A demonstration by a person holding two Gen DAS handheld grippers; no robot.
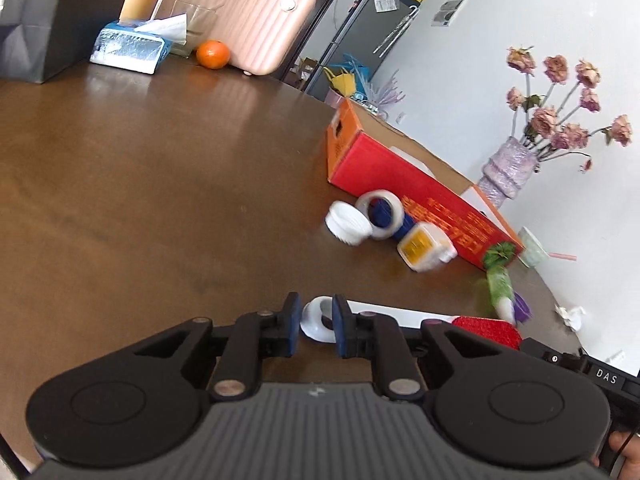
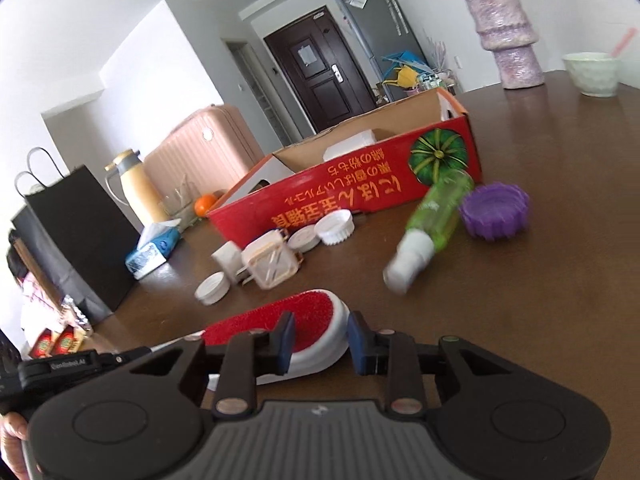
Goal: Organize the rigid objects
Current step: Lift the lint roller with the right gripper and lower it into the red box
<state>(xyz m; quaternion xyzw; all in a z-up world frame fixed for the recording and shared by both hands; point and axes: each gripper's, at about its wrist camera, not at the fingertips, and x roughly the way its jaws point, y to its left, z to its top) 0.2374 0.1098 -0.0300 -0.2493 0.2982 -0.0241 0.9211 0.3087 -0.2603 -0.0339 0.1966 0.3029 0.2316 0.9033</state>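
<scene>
Red-bristled brush [image 2: 280, 322] with white body held above the brown table [image 1: 160, 168], both grippers on it. Left gripper [image 1: 316, 322] clamped on the white ring handle end [image 1: 316, 320]. Right gripper [image 2: 318, 340] jaws either side of the brush head, narrow gap; pad contact can't be confirmed.

Red cardboard box [image 2: 360, 188] lies open-topped beyond, well apart from the brush. Along its near side: white lids [image 2: 336, 226], small clear container [image 2: 272, 264], green spray bottle [image 2: 432, 216] on its side, purple lid [image 2: 494, 210]. Tape roll [image 1: 382, 212] leans by the box. Orange [image 1: 213, 54], tissue box [image 1: 128, 48] at far edge.
</scene>
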